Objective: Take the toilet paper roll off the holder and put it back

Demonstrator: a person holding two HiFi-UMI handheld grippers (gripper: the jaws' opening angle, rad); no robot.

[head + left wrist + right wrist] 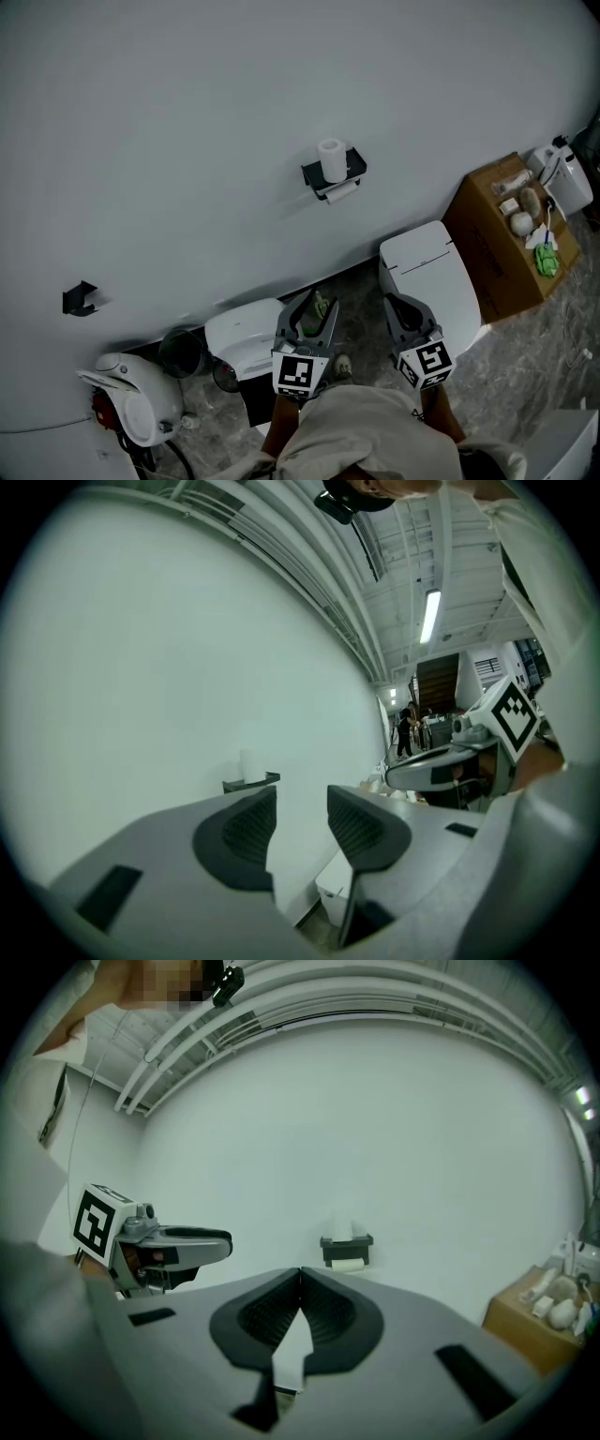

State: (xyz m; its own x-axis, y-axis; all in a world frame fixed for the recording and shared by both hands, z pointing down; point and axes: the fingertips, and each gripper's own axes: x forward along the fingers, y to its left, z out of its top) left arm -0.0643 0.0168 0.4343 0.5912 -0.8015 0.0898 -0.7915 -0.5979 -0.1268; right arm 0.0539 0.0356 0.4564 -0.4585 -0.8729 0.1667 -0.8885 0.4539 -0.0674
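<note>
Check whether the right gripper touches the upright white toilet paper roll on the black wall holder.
Apart. The head view shows bare wall between the right gripper and the upright white toilet paper roll.

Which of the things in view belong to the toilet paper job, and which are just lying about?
For the job: toilet paper roll, holder, left gripper, right gripper.

Just lying about: spare roll standing on top of the holder, toilet, cardboard box, black wall bracket.
</note>
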